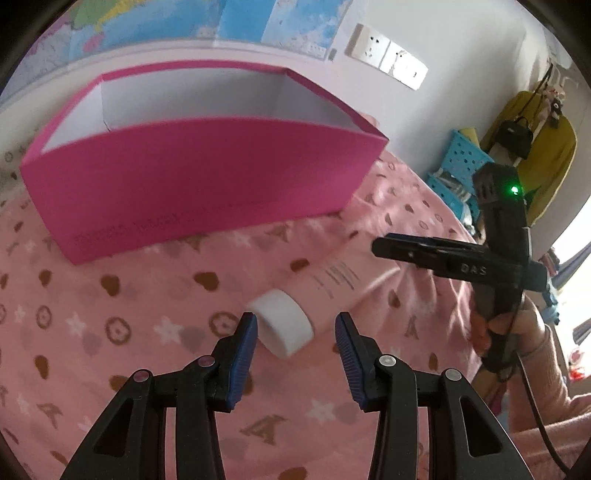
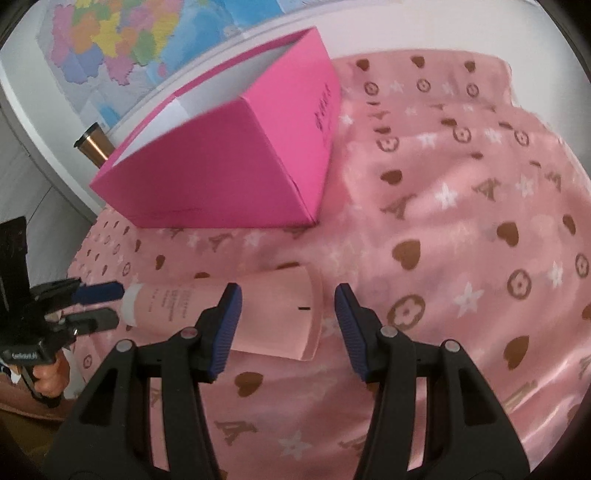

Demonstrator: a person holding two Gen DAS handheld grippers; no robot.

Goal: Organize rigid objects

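A pink tube with a white cap (image 1: 282, 323) lies on its side on the pink patterned cloth. An open magenta box (image 1: 192, 181) stands behind it. My left gripper (image 1: 297, 332) is open, with its fingers on either side of the cap, not touching it. In the right wrist view the tube (image 2: 266, 314) lies crosswise, flat end toward me. My right gripper (image 2: 286, 306) is open over the tube's flat end. The left gripper (image 2: 99, 304) shows there at the cap, and the right gripper (image 1: 388, 247) shows at the right of the left wrist view. The box (image 2: 229, 162) is empty as far as I see.
The pink cloth (image 2: 461, 221) covers the whole surface. A copper-coloured cylinder (image 2: 94, 146) stands behind the box by the wall. Maps hang on the wall (image 1: 258, 22). A blue perforated crate (image 1: 465, 158) and hanging clothes are off to the right.
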